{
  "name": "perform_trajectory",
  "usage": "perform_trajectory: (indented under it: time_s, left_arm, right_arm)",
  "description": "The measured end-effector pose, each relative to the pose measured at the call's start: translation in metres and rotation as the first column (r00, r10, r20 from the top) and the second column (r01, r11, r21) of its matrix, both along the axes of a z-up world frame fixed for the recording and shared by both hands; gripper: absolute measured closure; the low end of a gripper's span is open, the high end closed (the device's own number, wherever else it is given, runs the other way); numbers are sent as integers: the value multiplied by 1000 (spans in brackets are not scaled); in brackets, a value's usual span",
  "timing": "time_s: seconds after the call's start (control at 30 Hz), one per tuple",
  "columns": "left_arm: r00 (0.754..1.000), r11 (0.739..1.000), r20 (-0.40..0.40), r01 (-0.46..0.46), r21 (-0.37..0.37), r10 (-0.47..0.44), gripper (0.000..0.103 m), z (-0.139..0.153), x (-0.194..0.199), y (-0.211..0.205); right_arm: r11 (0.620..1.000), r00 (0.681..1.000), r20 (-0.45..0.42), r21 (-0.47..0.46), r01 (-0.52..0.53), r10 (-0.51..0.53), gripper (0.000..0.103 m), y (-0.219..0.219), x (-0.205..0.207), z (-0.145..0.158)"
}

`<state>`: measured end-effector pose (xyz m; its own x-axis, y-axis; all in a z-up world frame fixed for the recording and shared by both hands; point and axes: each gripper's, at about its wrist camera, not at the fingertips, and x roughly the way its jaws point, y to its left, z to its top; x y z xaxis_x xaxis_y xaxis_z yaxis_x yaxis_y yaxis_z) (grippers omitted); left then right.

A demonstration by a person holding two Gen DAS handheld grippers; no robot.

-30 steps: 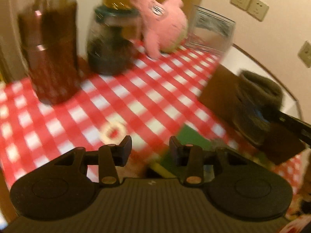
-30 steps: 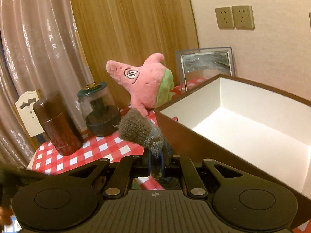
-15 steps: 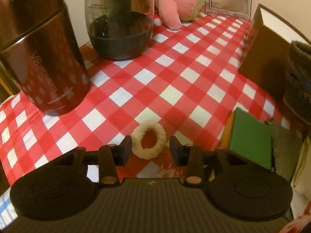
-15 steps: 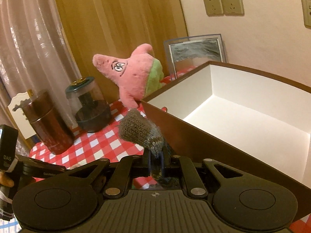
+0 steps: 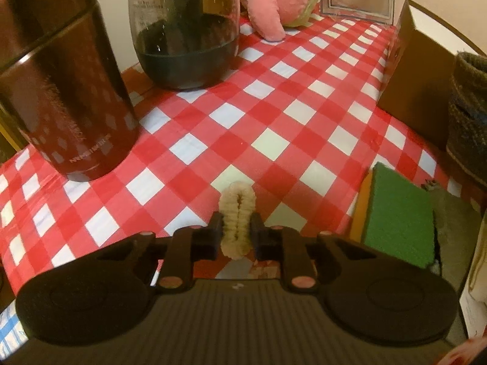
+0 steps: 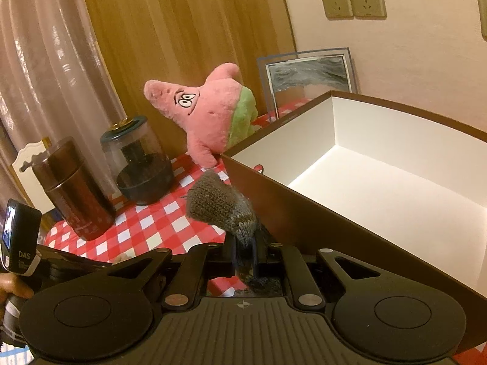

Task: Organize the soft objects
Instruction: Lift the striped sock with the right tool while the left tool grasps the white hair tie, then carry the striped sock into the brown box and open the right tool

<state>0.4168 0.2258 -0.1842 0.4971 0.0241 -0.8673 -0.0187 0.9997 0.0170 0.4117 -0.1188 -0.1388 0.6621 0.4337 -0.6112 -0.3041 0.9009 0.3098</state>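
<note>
A table is covered by a red-and-white checked cloth (image 5: 274, 97). Behind it, a wood panel (image 6: 188, 30) and a sheer curtain (image 6: 45, 60) are seen, and sockets (image 6: 353, 0) are set in the pale wall. A framed picture (image 6: 307, 76) is leaned against that wall.

A brown box (image 6: 380, 182) with a white inside is stood on the cloth; nothing is seen in it. A dark canister (image 5: 54, 91) and a glass jar (image 5: 185, 27) with dark contents are stood side by side, and a pink plush (image 6: 210, 115) is propped between the jar and the box. A green sponge (image 5: 398, 219) is laid near the box.

A cream scrunchie (image 5: 237, 219), lying on the cloth, is squeezed narrow between the closing jaws of the left gripper (image 5: 236, 234). A grey knit sock (image 6: 225, 213) is clamped by the right gripper (image 6: 246, 255) and held just beside the box wall.
</note>
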Motion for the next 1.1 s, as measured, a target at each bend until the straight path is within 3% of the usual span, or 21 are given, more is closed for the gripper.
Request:
perform_trajectory:
  time_s: [0.5,0.83,1.1]
  left_arm:
    - [993,997,107,53,-52,-47,86,89,-49,-41]
    - [965,980,196,187,-64,-172,86,145,-63,-115]
    - [938,952,234,286,-104,-257,86,174,-51,-184]
  right_arm:
    - [998,999,53,57,-12,9,94,-17,-36,45]
    - [997,994,106,73,30,-37,94,-60,-77,89]
    - [994,985,139,65,91,-99,94,-105,-95,116]
